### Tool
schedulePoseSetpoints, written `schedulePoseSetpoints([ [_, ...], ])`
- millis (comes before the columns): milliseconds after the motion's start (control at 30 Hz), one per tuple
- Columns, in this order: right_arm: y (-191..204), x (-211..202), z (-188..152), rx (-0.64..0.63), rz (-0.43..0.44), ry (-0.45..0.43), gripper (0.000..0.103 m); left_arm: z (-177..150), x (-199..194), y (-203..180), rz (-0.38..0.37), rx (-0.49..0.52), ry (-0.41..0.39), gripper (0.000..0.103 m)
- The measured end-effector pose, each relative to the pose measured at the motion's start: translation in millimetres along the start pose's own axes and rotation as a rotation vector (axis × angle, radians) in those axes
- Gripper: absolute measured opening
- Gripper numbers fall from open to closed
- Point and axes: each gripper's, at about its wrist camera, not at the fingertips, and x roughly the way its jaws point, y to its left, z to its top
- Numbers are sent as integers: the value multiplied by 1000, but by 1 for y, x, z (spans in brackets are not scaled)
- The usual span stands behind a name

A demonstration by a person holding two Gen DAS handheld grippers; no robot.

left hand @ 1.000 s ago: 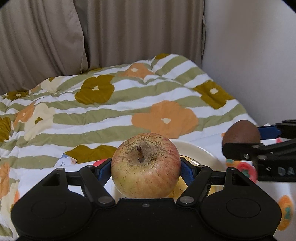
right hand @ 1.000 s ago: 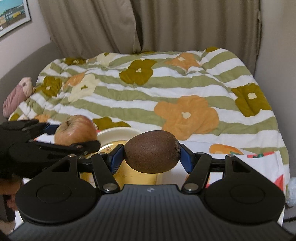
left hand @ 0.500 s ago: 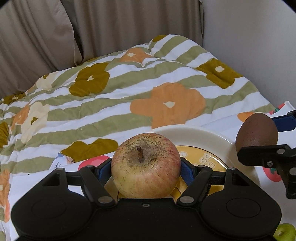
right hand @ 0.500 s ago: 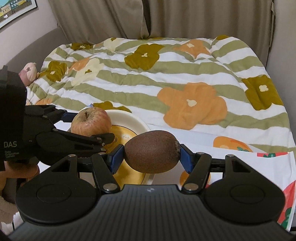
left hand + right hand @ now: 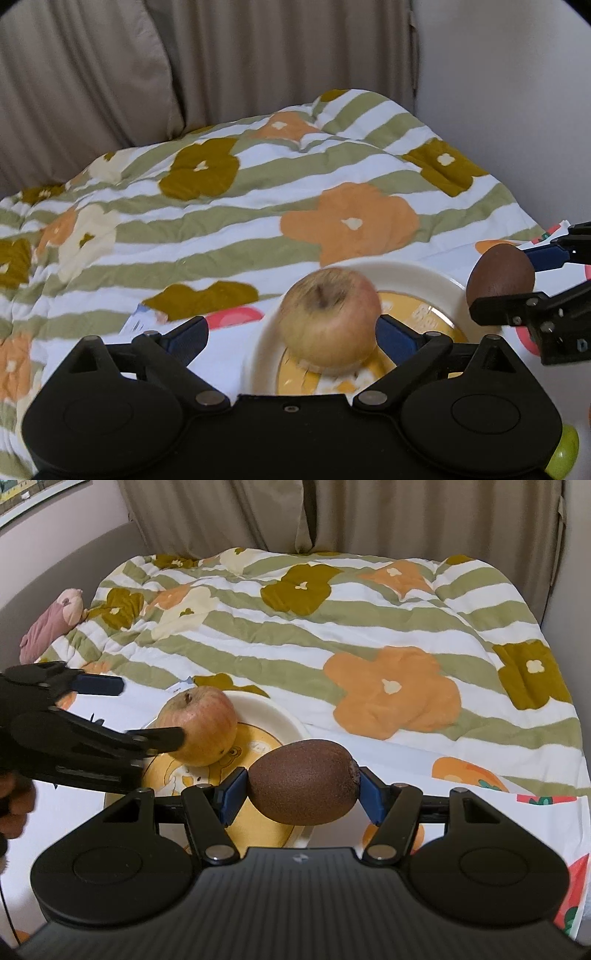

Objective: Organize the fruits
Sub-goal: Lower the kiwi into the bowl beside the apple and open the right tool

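Observation:
A yellow-red apple (image 5: 328,319) sits on the cream plate (image 5: 413,275) with a yellow middle, blurred by motion. My left gripper (image 5: 293,334) is open, its blue pads wide apart on either side of the apple, the right pad close to it. In the right wrist view the apple (image 5: 201,725) rests on the plate (image 5: 284,716) with the left gripper (image 5: 147,710) around it. My right gripper (image 5: 301,794) is shut on a brown kiwi (image 5: 303,781), held just above the plate's near rim. The kiwi (image 5: 500,273) also shows in the left wrist view.
The plate lies on a white fruit-print cloth (image 5: 480,775) at the near edge of a bed with a striped flower quilt (image 5: 332,635). A pink soft toy (image 5: 51,622) lies far left. A green fruit (image 5: 563,456) peeks at the lower right. Curtains hang behind.
My left gripper has opened and let the apple go onto the plate. My right gripper with the kiwi has moved closer over the plate.

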Motion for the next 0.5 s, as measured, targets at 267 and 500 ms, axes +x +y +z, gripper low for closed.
schedulePoseSetpoints([
  [267,21,11,5,-56,26,4,79,-16,-31,19,17,-75,-1,99],
  [500,37,30,3,-183,12,-5,79,-30,-48,22,31,-106,-5,99],
])
